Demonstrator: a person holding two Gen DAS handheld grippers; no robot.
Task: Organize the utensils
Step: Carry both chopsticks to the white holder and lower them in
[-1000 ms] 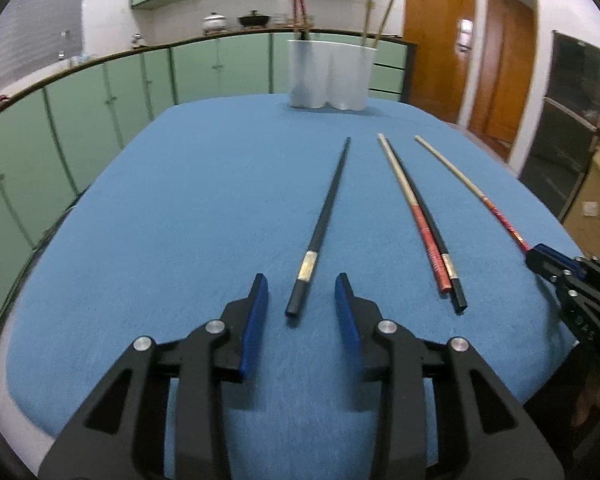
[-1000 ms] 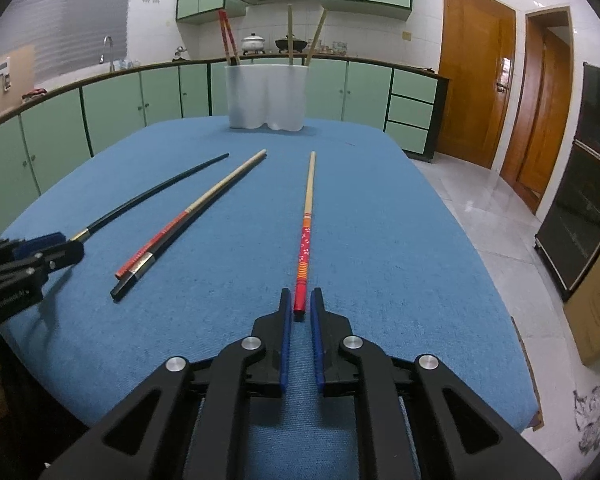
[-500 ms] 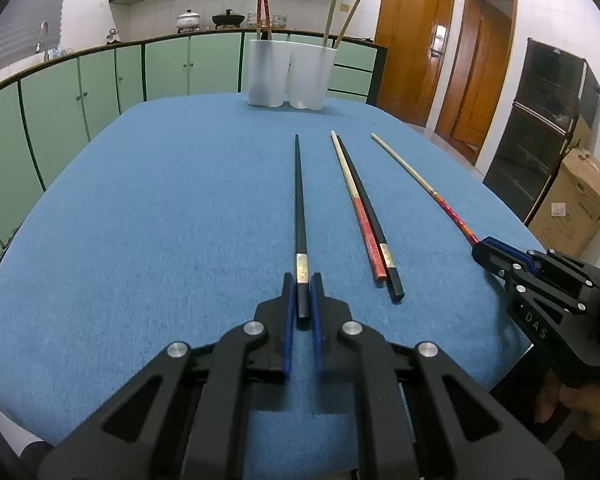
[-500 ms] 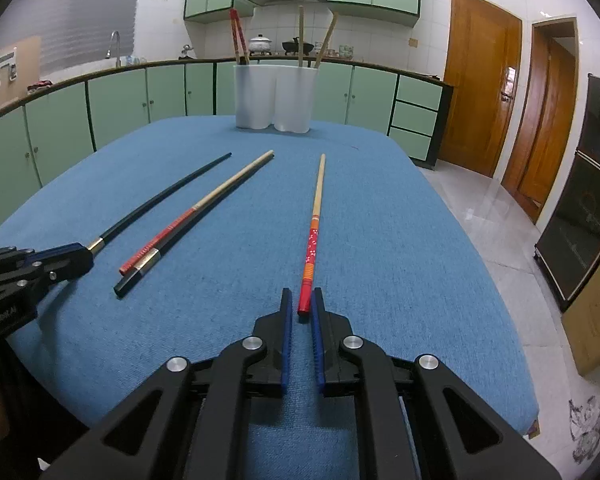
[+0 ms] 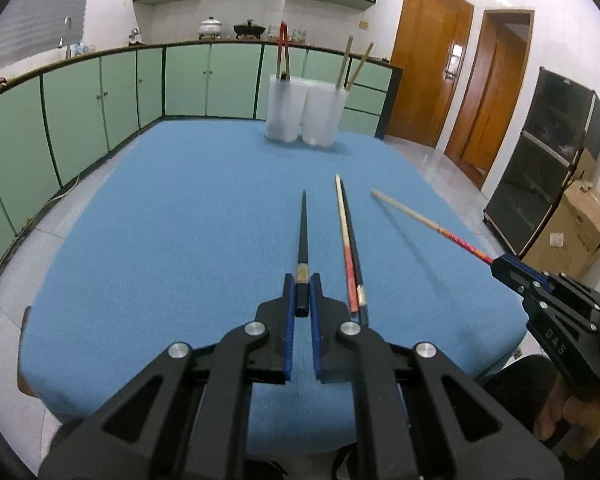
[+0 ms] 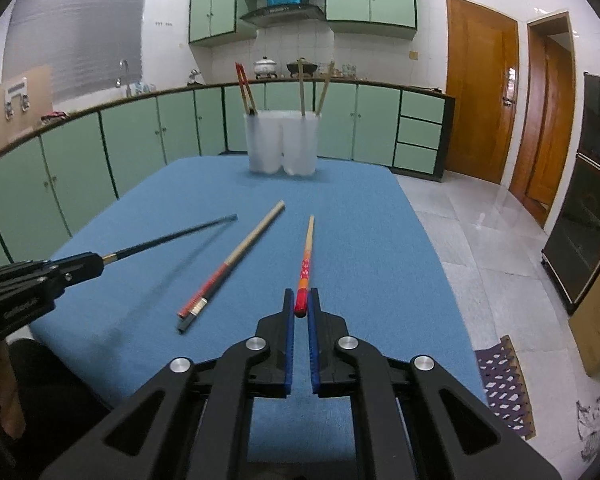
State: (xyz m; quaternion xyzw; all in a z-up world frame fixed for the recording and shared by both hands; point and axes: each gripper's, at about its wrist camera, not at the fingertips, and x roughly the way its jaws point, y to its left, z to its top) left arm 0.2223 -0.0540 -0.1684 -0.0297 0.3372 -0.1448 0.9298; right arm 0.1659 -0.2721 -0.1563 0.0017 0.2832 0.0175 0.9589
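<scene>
My left gripper (image 5: 301, 285) is shut on the thick end of a black chopstick (image 5: 303, 236) and holds it lifted above the blue table (image 5: 180, 216). My right gripper (image 6: 301, 300) is shut on the red end of a wooden chopstick (image 6: 306, 256), also lifted. A red-and-tan chopstick (image 5: 345, 236) and a black one (image 5: 354, 248) lie side by side on the cloth between them. A white two-cup holder (image 5: 305, 110) stands at the far edge, with red chopsticks (image 5: 283, 50) in its left cup and wooden ones (image 5: 352, 64) in its right.
Green cabinets (image 5: 80, 112) curve around the left and back. Wooden doors (image 5: 428, 68) and a dark appliance (image 5: 548, 160) stand to the right, with a cardboard box (image 5: 580, 228) on the floor. A woven mat (image 6: 504, 384) lies by the table's right side.
Both grippers have risen, each lifting its chopstick off the cloth. A second ago the left gripper was open around the black chopstick; it then shut on it.
</scene>
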